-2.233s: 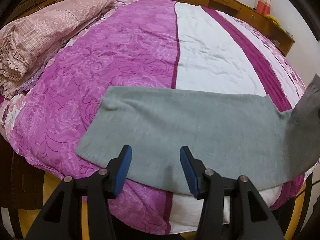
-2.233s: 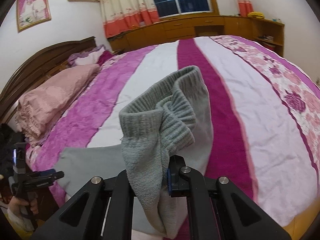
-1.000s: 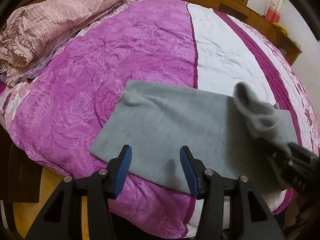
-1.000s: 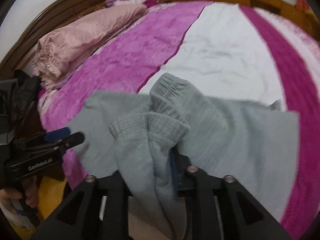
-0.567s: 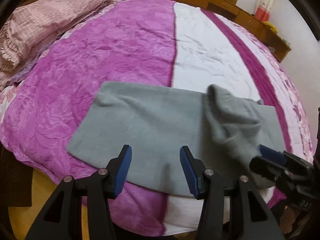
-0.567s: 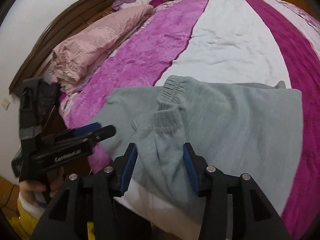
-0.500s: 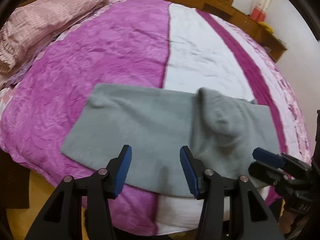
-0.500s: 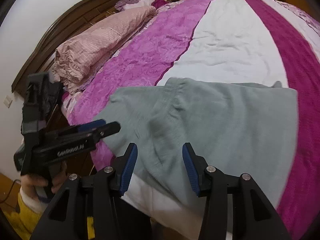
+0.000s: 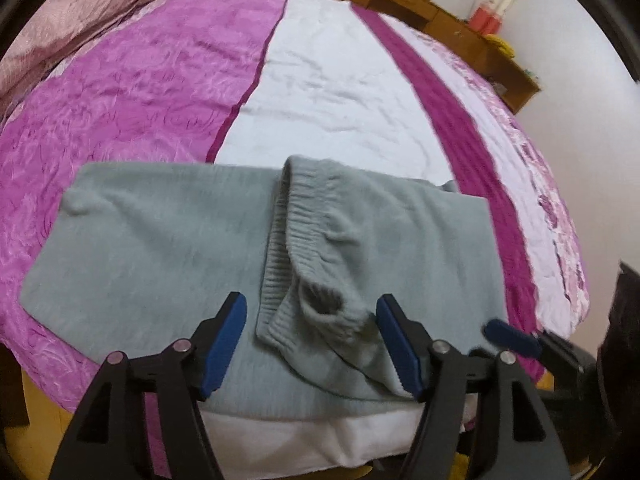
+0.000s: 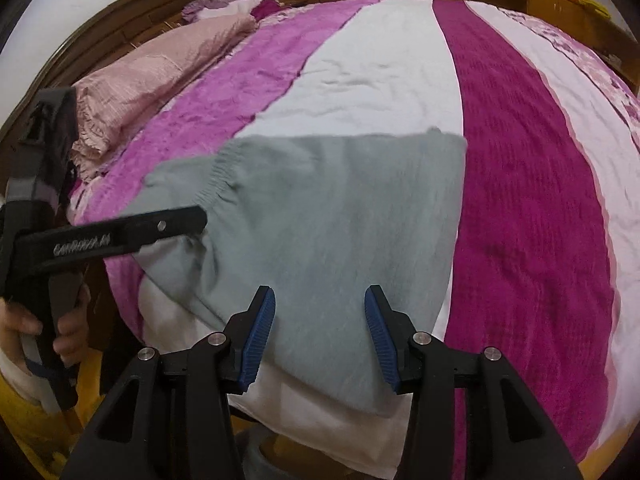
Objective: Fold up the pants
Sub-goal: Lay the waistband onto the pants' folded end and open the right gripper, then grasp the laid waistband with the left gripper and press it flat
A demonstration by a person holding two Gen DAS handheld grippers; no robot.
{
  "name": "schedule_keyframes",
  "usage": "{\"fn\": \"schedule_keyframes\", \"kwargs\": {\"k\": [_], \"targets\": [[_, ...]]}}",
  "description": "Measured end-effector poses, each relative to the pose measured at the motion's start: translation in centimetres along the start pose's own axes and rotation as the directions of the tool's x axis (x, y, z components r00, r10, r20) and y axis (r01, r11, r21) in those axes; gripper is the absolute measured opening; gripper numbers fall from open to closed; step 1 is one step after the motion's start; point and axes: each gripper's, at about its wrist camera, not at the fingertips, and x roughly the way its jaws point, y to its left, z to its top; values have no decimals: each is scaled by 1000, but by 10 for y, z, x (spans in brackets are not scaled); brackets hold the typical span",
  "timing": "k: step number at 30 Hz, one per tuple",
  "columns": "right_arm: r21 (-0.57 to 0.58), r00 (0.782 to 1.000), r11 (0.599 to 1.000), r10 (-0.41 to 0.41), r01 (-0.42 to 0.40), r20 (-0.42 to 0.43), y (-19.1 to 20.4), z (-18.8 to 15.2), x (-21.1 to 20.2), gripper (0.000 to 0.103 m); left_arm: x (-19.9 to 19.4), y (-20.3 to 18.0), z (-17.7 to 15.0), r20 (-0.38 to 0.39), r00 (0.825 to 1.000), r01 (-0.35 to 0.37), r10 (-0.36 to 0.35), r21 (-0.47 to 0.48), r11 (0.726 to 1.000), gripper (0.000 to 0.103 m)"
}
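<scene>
Pants: grey knit pants point(image 9: 168, 248) lie flat across the near edge of the bed, spanning the purple and white stripes of the bedspread point(image 9: 168, 92); we read them as already doubled over once, with a further fold left to do.
Cuffs: ribbed cuffs point(image 9: 304, 292) sit bunched on top, near the middle of the lower layer, the near one gaping. We judge this is where the leg ends were laid for the fold, though they lie crumpled, not squared up.
Left gripper: our left gripper point(image 9: 312, 340) hangs over those cuffs, its jaws having just opened wider. The cuffs show between the blue pads point(image 9: 224, 340), but neither pad presses on the cloth, so nothing is held. We take the wide stance as readiness to straddle the bunch and tidy it.
Right gripper: our right gripper point(image 10: 318, 340) is over the folded end of the pants point(image 10: 340, 220), its jaws having parted within the last second and now standing open on nothing. The fabric lies smooth below, presumably why it let go here.
Hand: a hand point(image 10: 24, 332) grips the left tool's handle at the bedside.
Surroundings: a pink quilt point(image 10: 160, 68) is piled by the wooden headboard point(image 10: 132, 12), well apart from the pants.
</scene>
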Motion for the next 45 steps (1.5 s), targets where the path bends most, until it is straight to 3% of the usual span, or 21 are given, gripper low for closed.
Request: {"fn": "schedule_keyframes", "kwargs": {"k": [7,10,12,15,20,25,34,38,45], "targets": [[15,999,1000,10,-9,-48,-7,-6,15,40,23,11,-7,-45,999,26,-29,-80,996,68],[-24,999,1000,19,-20,-36,-5,11,10,40,21,12,-10,-31,999,31,-34,-74,997,54],[-64,1000,998,3,-4,-11,0,26,6,40,19,15,-13,-18,999,35,-37,-84,996,38],[-129,1000,992,14,-13,5,10,53,6,40,15,25,-18,-2,997,79,-80,-125,989,34],[-240,995,967,70,-85,-70,36,96,37,40,18,29,-18,2,995,98,-99,-139,985,35],[-343,988,933,61,-106,-140,59,122,73,40,23,26,-19,7,995,96,-96,-147,984,39],[-428,971,897,1,-107,-240,63,132,123,40,27,26,-19,19,995,96,-95,-139,986,42],[-424,973,898,17,-115,-229,62,127,126,40,27,26,-20,27,996,89,-86,-136,987,41],[-475,979,871,28,-124,-204,70,116,118,1,19,24,-22,53,996,83,-77,-121,989,29]]}}
